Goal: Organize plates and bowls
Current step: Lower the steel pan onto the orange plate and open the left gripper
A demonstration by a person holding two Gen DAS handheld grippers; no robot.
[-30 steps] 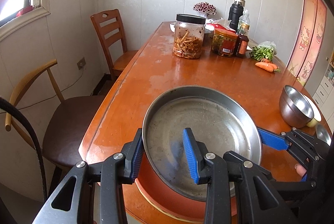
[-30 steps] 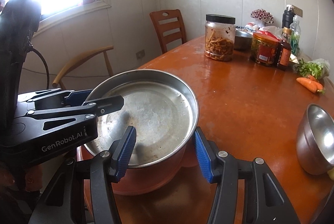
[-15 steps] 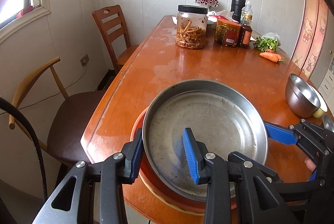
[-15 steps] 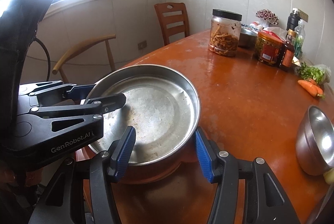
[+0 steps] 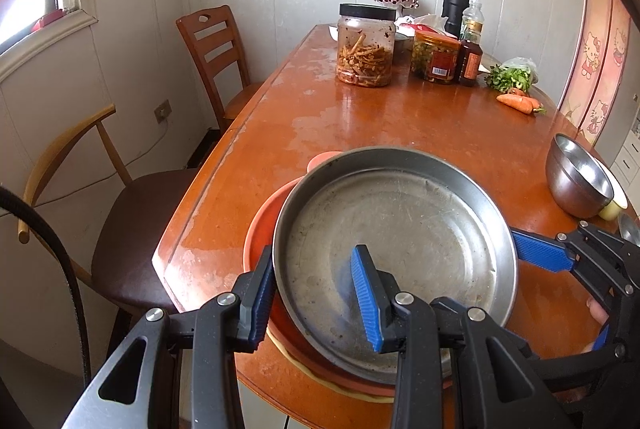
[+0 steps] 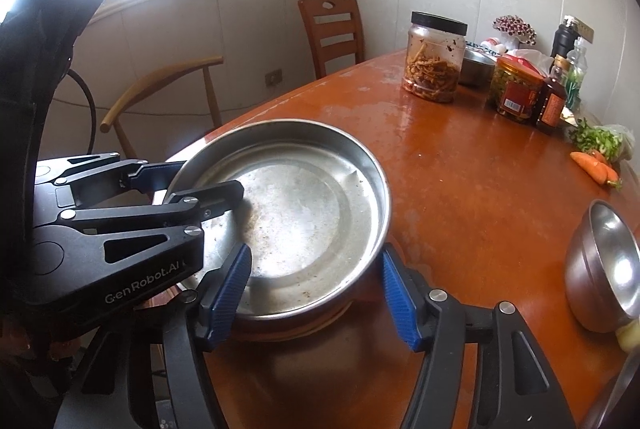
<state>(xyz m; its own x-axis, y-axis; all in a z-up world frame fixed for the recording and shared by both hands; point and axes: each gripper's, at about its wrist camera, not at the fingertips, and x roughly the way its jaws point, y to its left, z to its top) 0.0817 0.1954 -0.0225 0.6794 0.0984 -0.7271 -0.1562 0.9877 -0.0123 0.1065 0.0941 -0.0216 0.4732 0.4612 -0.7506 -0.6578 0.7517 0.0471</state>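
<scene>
A wide steel plate (image 5: 400,241) rests on an orange plate (image 5: 260,229) at the near end of the wooden table; it also shows in the right wrist view (image 6: 304,213). My left gripper (image 5: 314,293) is open, its jaws on either side of the steel plate's near-left rim. My right gripper (image 6: 316,289) is open, its jaws on either side of the plate's right rim. A small steel bowl (image 5: 576,177) sits to the right, also in the right wrist view (image 6: 604,265), over a pale yellow dish (image 5: 614,205).
At the far end of the table (image 5: 400,125) stand a pickle jar (image 5: 366,45), a red-labelled jar (image 5: 436,57), bottles (image 5: 470,61), greens (image 5: 512,77) and carrots (image 5: 518,103). Two chairs (image 5: 216,49) stand along the left side. The table edge is just below the plates.
Both grippers and the steel plate have come down; the plate now sits lower on the orange plate. Both grippers stay open around the rim.
</scene>
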